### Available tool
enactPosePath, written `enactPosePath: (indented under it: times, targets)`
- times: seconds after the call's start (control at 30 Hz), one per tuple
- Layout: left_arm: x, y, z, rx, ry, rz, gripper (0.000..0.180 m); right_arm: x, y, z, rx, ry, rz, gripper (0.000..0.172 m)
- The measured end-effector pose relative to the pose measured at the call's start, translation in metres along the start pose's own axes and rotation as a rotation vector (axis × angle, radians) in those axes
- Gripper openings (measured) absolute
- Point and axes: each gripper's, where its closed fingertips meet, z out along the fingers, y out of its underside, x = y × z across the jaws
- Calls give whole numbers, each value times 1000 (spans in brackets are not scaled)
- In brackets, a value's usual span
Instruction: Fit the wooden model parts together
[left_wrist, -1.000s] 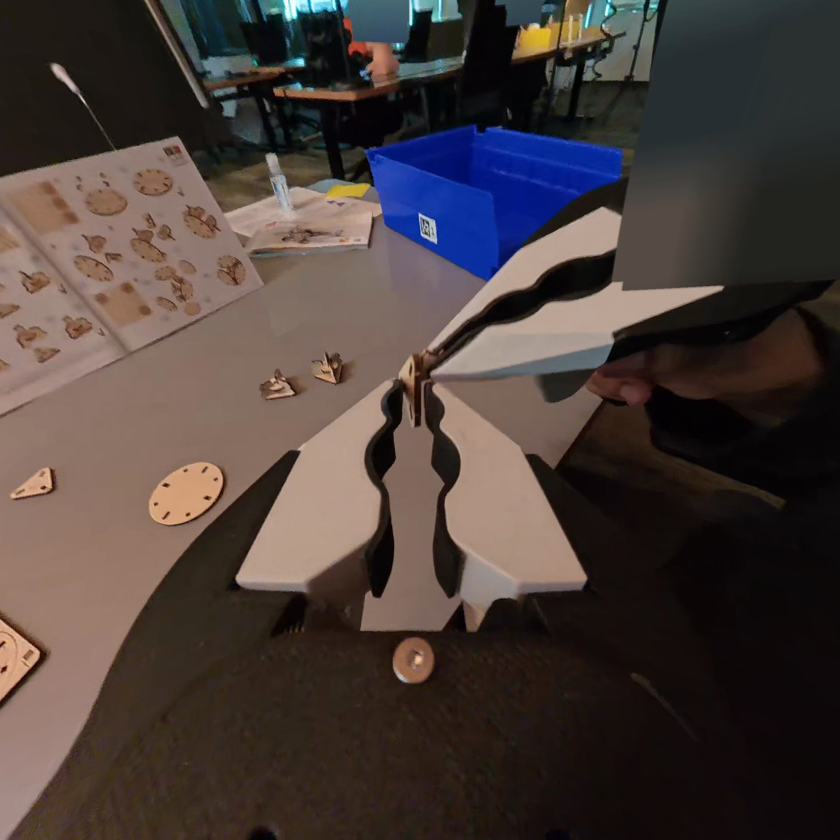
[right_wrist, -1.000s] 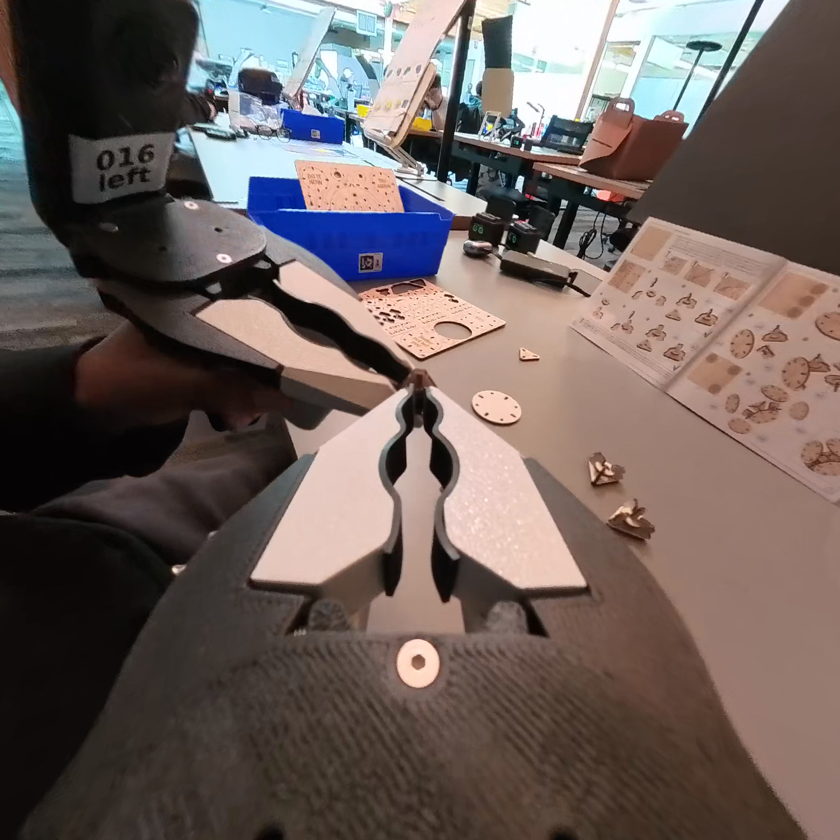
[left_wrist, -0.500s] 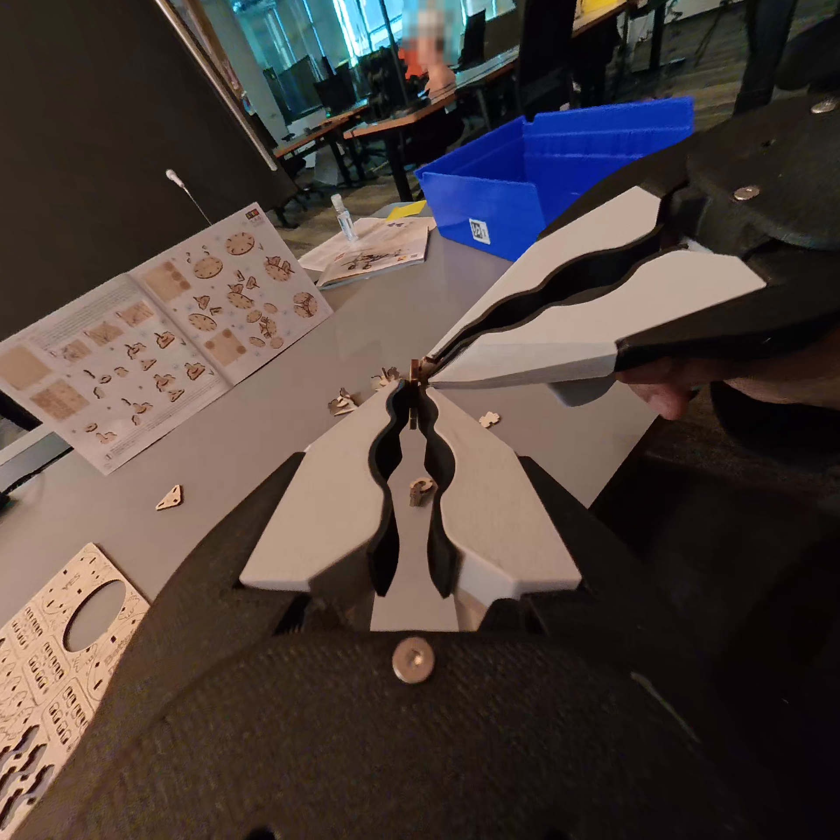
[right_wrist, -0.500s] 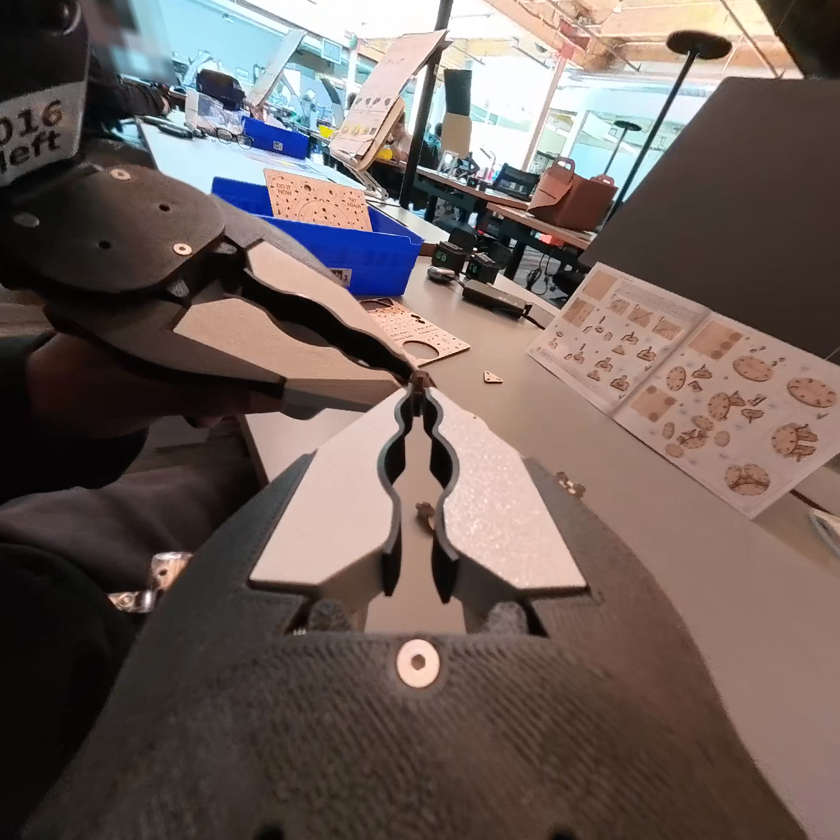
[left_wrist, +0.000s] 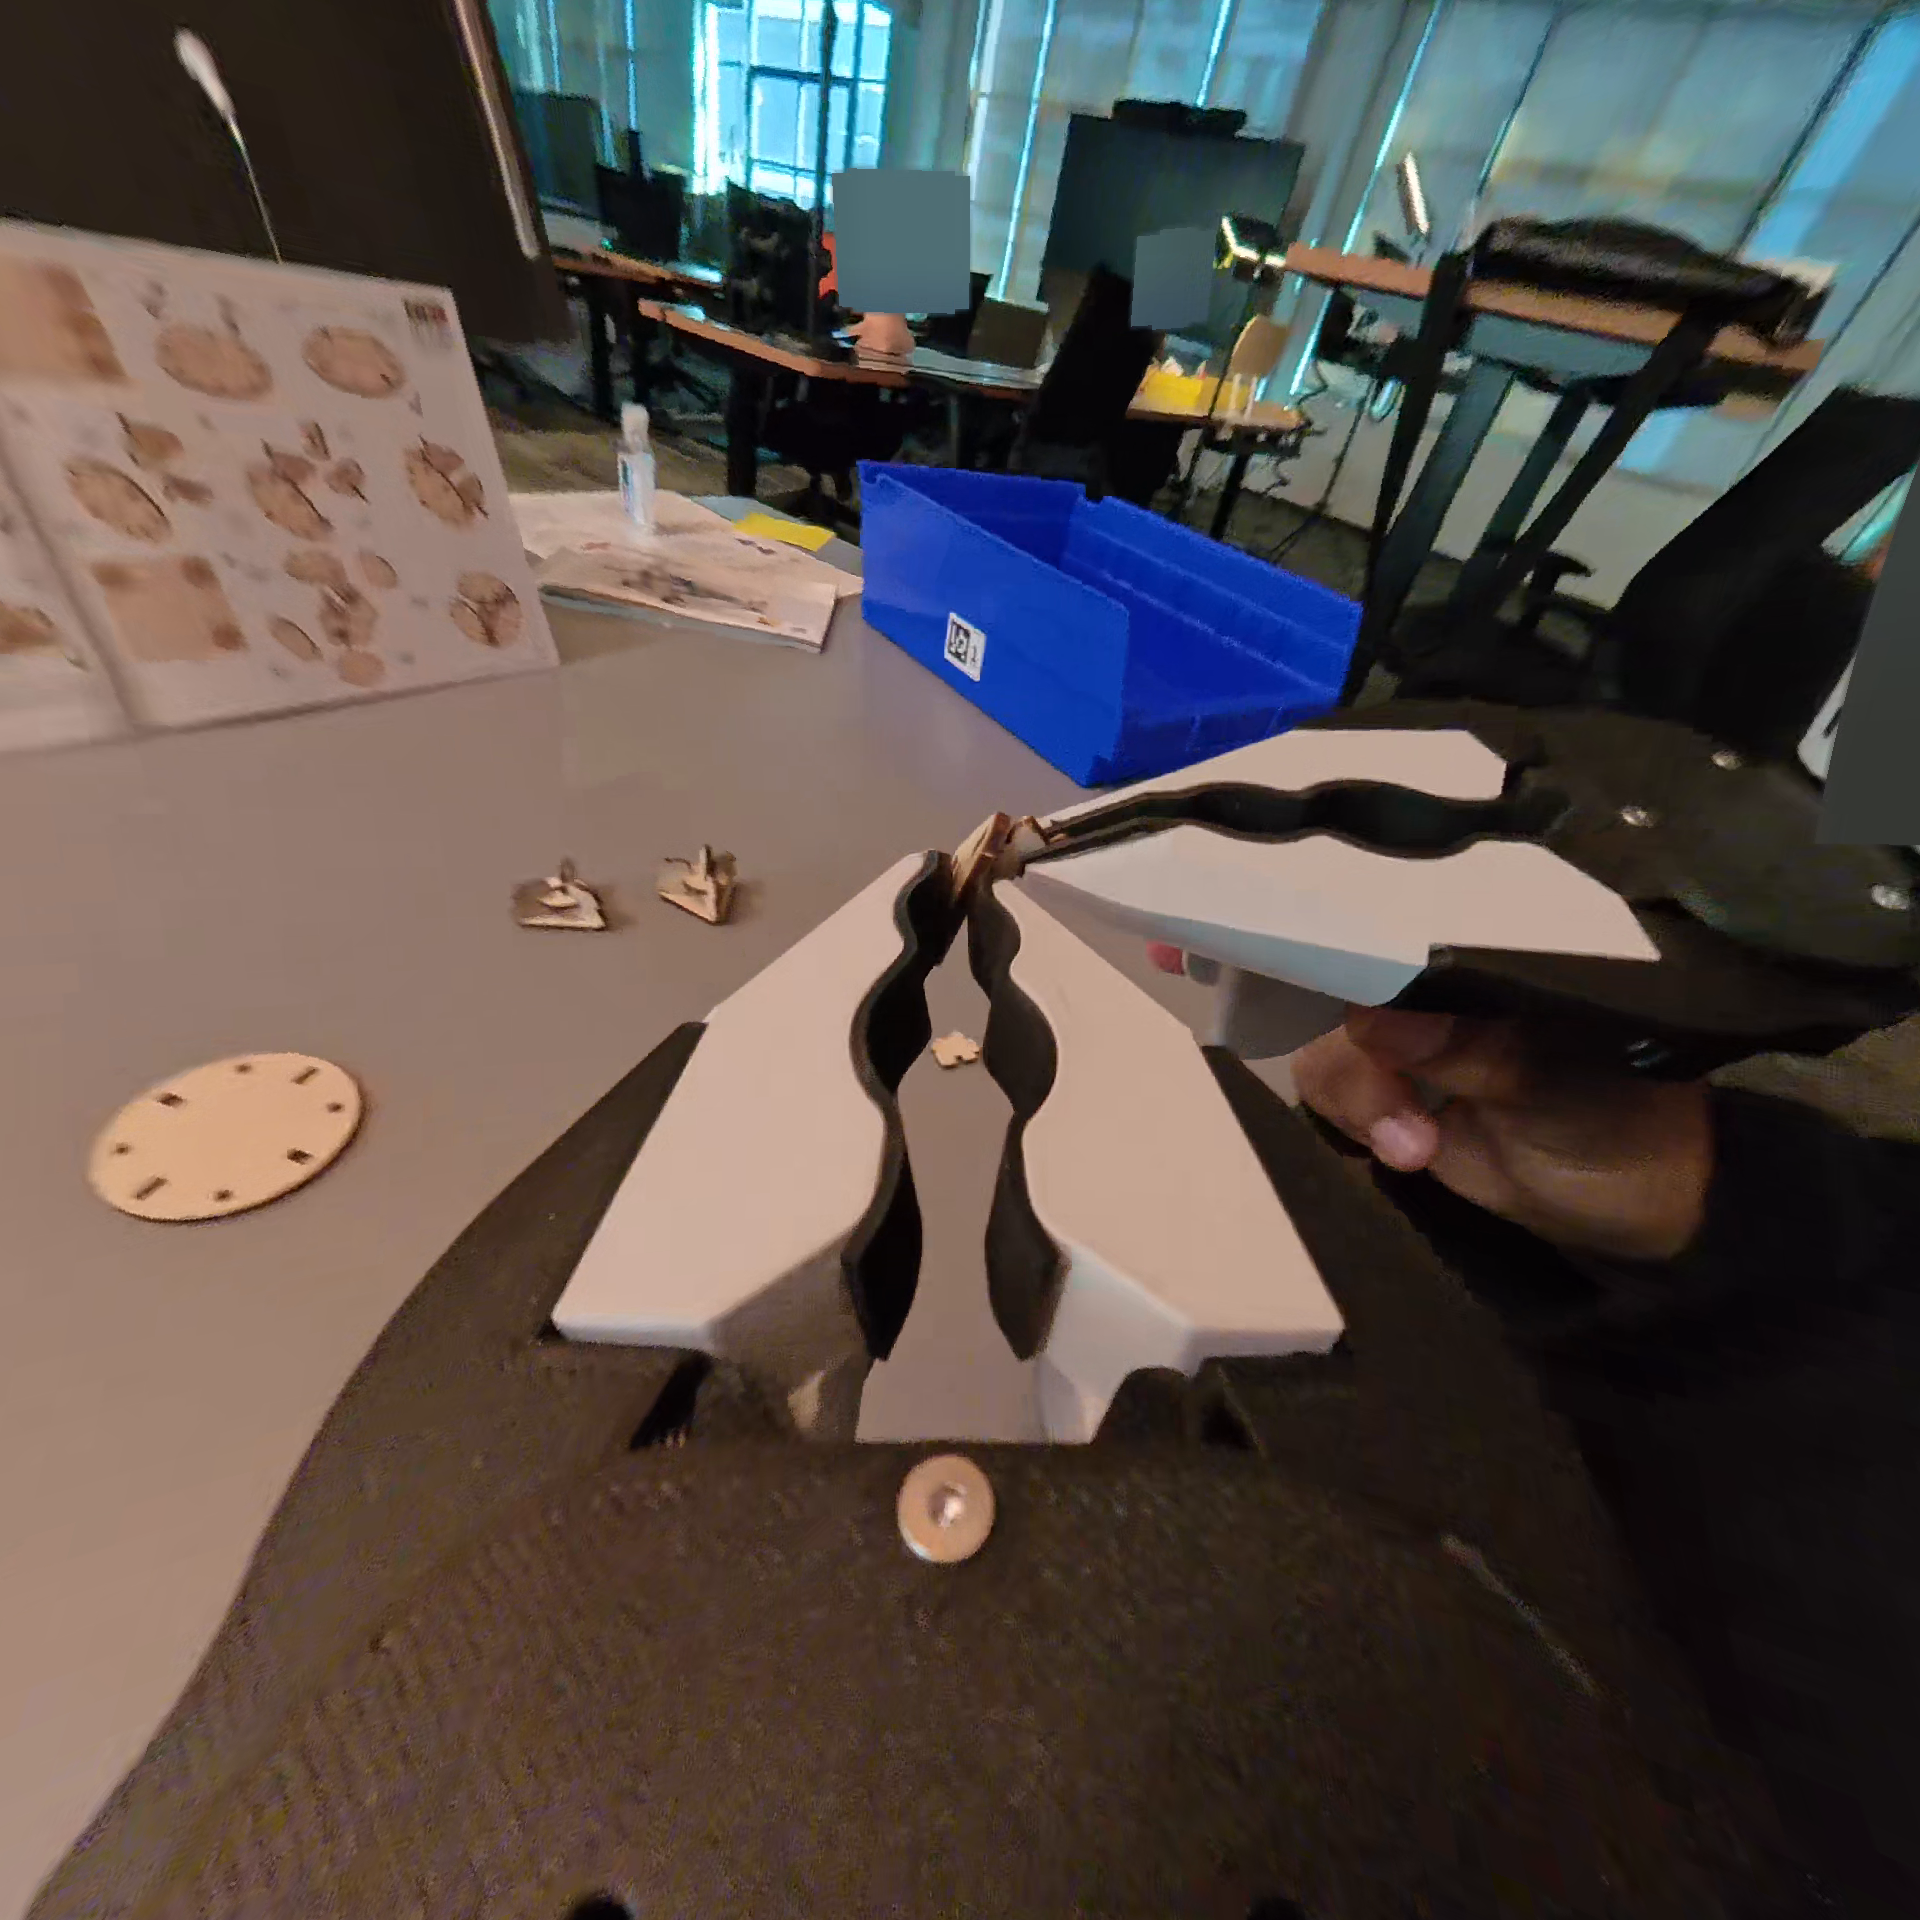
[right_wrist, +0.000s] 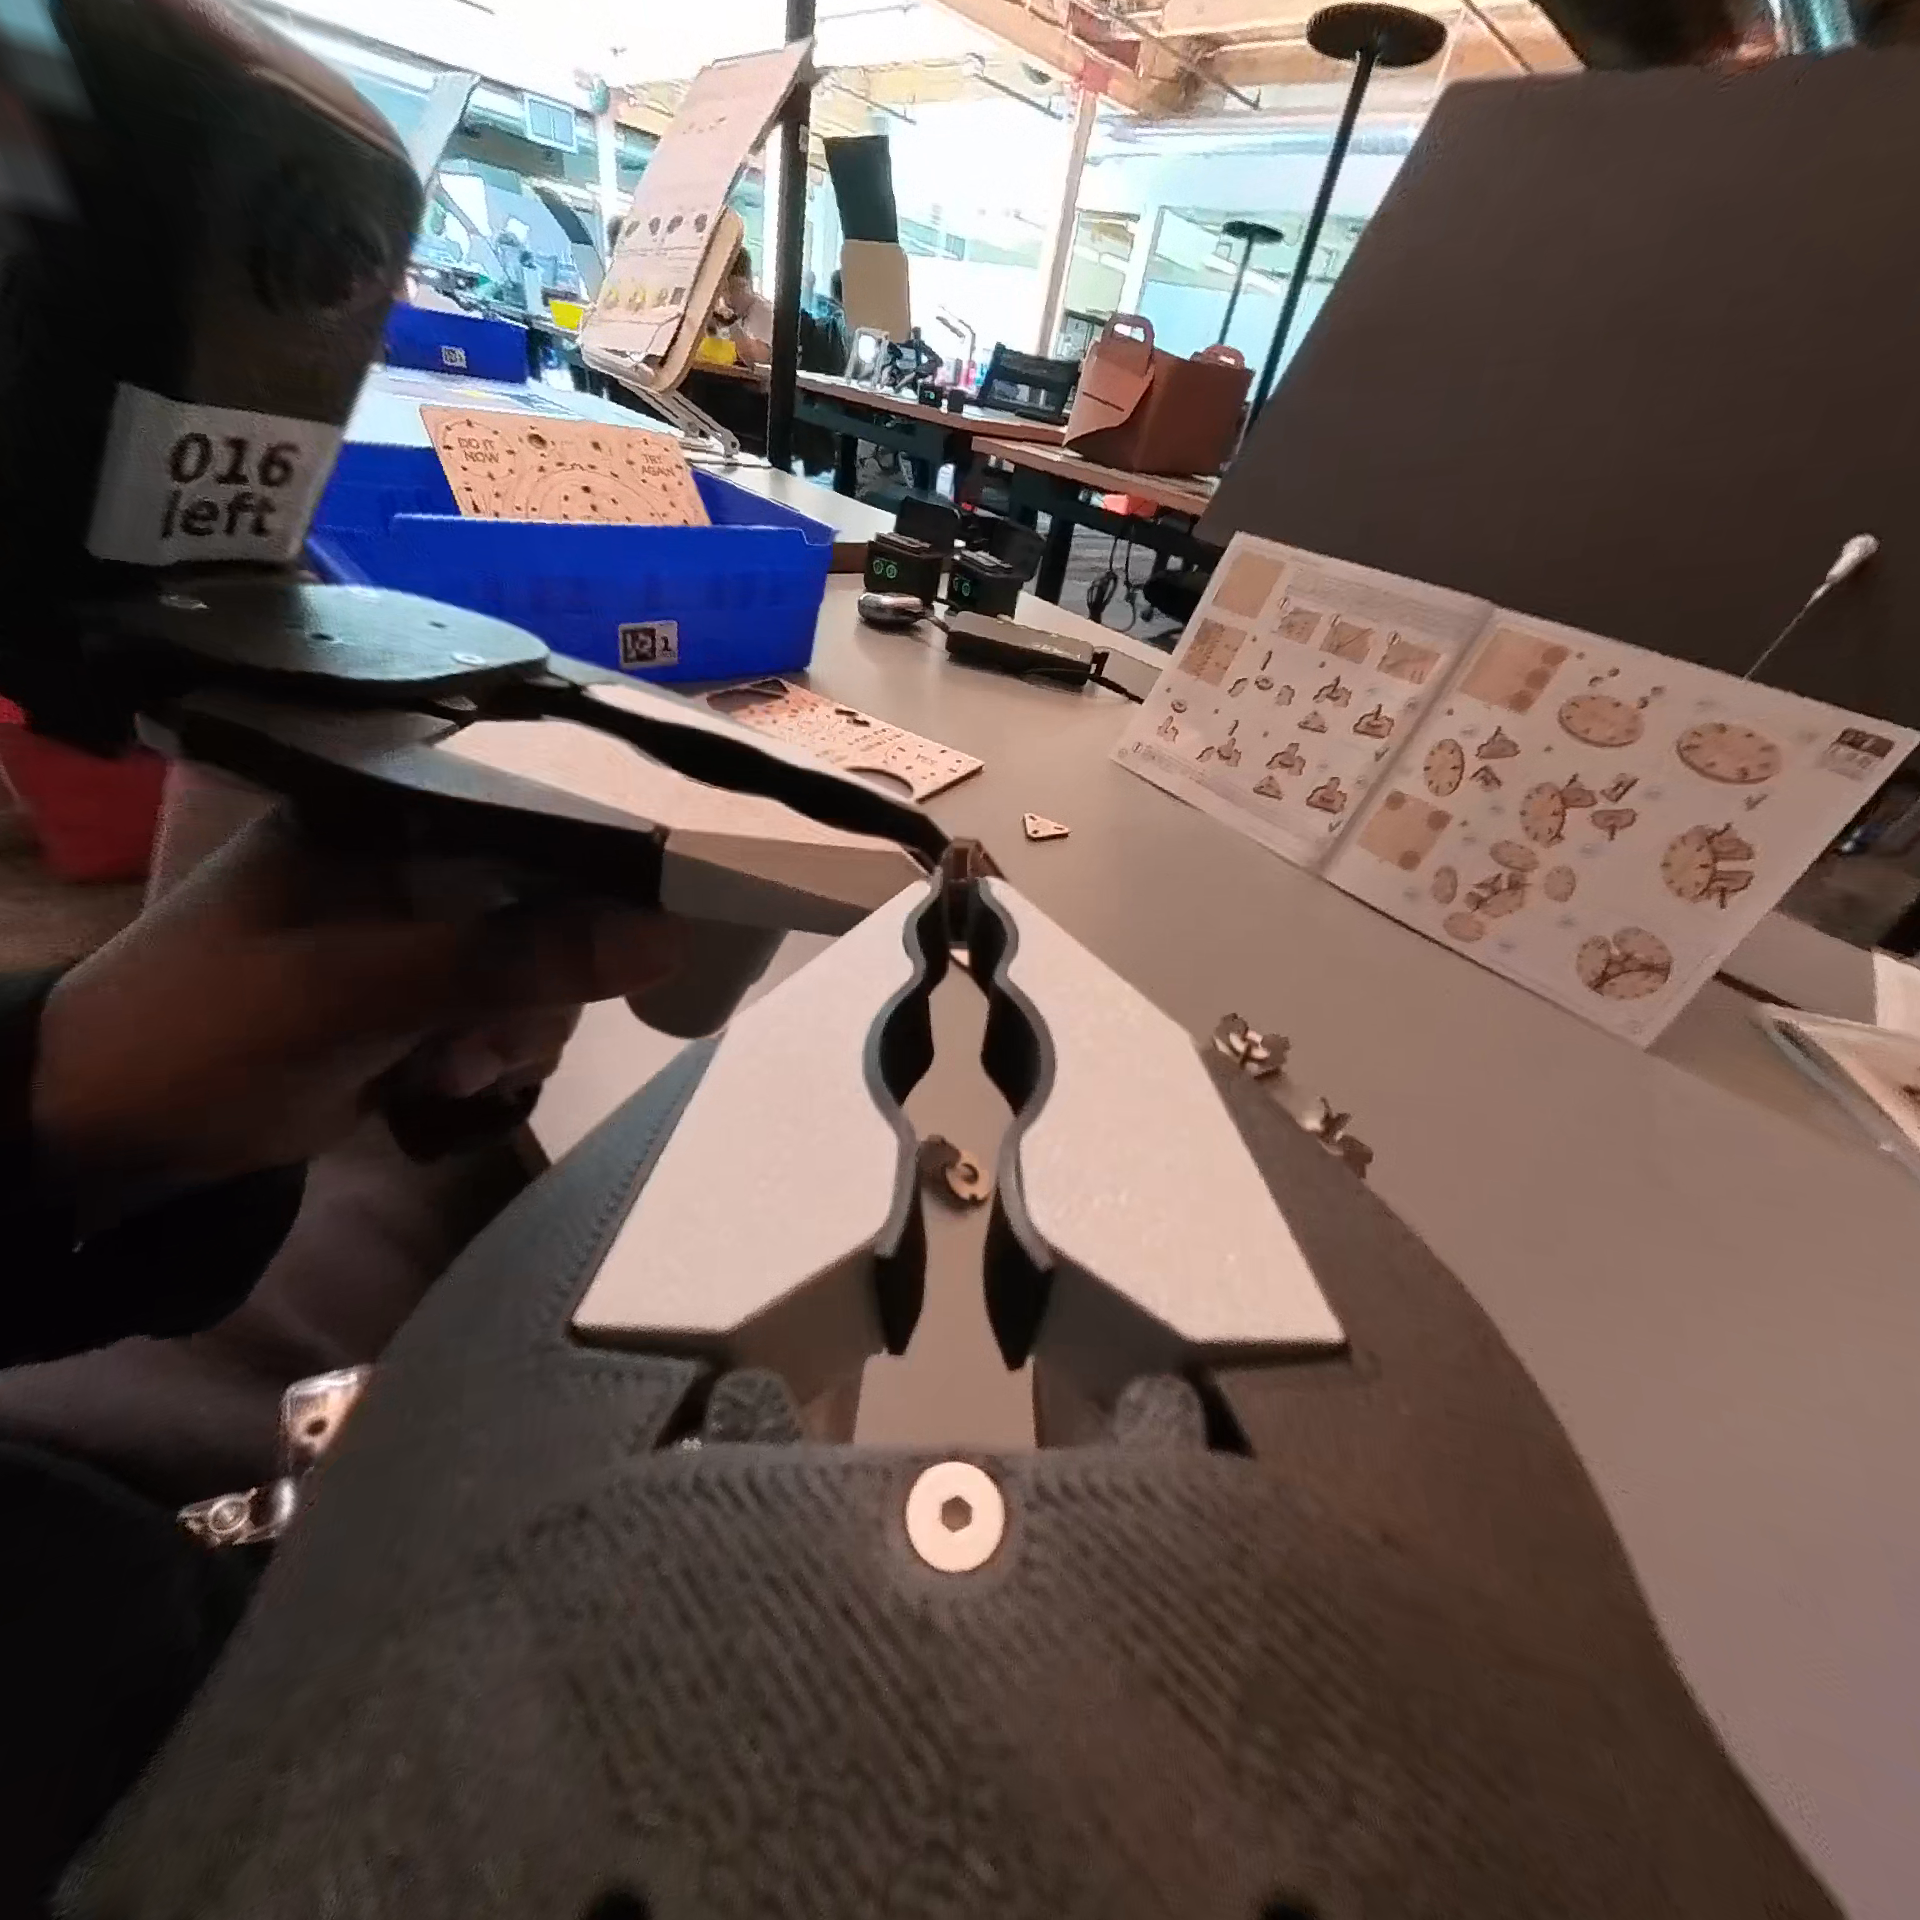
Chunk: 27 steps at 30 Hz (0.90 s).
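Both sets of my fingers pinch one small tan laser-cut wooden piece from opposite sides, above the grey worktop: left gripper, right gripper. Thin, light, probably brittle; grip flat faces.

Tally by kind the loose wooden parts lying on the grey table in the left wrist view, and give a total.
Round slotted wooden disc: 1
Small assembled wooden pieces: 2
Small flat jigsaw-shaped wooden piece: 1
Total: 4
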Motion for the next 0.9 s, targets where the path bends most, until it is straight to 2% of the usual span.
enactPosePath:
  times: [0.13,0.23,0.27,0.3,0.37,0.4,0.43,0.47,0.53,0.6,0.7,0.8,0.9]
  targets:
    - [-4,6,4,2,6,-50,5,3,7,3,-33,30,-64,1]
    - [-7,4,6,10,-1,-77,6,4,8,4,-75,181,-406,1]
    - [-7,3,6,10,7,-113,6,4,8,5,-77,192,-427,2]
    - [-7,2,6,15,14,-135,6,4,7,5,-67,171,-370,2]
    - [-12,0,5,-1,-61,-37,5,3,6,6,-33,69,-122,1]
    - [-38,-4,-5,-1,-282,54,4,-1,2,3,19,-39,74,2]
    - [-57,-19,-22,44,-406,195,3,-5,-7,-3,82,-157,283,1]
    - [-70,-25,-36,34,-438,202,4,1,-11,-8,108,-197,403,0]
    - [-73,-40,-50,87,-352,71,3,17,-7,-9,96,-130,329,1]
    - [-69,-41,-53,107,-331,68,3,17,-13,-11,124,-152,303,1]
    - [-53,-28,-37,70,-263,109,3,13,-18,-13,160,-241,386,0]
    - [-42,-18,-26,59,-158,51,3,18,-19,-16,186,-306,445,0]
    - [-45,6,-18,-44,-76,-78,3,30,-20,-22,212,-349,504,0]
